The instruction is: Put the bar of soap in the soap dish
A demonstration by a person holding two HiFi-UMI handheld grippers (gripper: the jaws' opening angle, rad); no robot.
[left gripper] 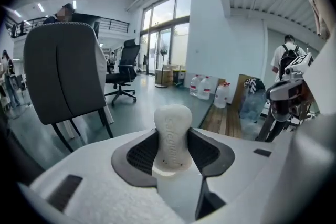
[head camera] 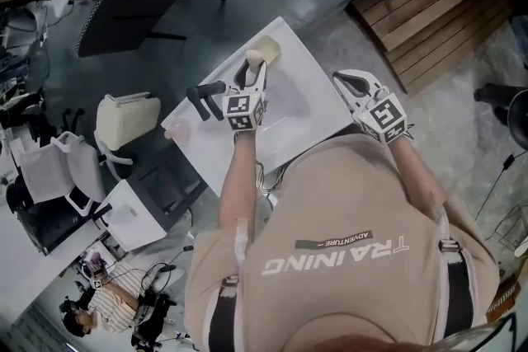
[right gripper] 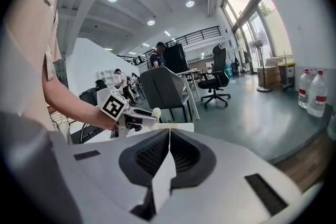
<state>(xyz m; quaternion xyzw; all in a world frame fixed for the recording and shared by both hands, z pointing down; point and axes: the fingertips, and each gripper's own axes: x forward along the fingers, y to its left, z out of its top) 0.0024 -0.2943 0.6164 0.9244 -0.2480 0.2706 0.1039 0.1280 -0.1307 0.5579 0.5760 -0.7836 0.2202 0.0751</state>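
cream-white and matte, the bar of soap (left gripper: 170, 136) has a waisted shape with rounded ends. the word "safeguard" is pressed into its face and runs along its length. it stands upright between the jaws of the left gripper (left gripper: 170, 153), which are closed on its lower half. the pads (left gripper: 140, 152) that press it are dark with a fine grid texture, and the gripper shell around them is white and a little grainy.

in the head view the left gripper (head camera: 251, 68) holds the bar of soap (head camera: 254, 57) over the far part of a smooth white worktop (head camera: 309, 78), which has a shallow basin shape in its middle. just beyond the bar, at the far corner, lies a pale beige rounded block (head camera: 270, 48); i cannot tell if it is the soap dish. a black handle (head camera: 206, 97) stands at the left side of the worktop.

the right gripper (right gripper: 168, 150) has its jaws pressed together with nothing between them, and it shows the same dark grid pads. in the head view the right gripper (head camera: 346, 82) is over the right edge of the worktop, well apart from the bar. a cube (head camera: 239, 111) with black-and-white square markers sits on the left gripper. the person's beige shirt (head camera: 346, 210) carries "training" in white letters and a smaller "adventure", both upside down in this view.
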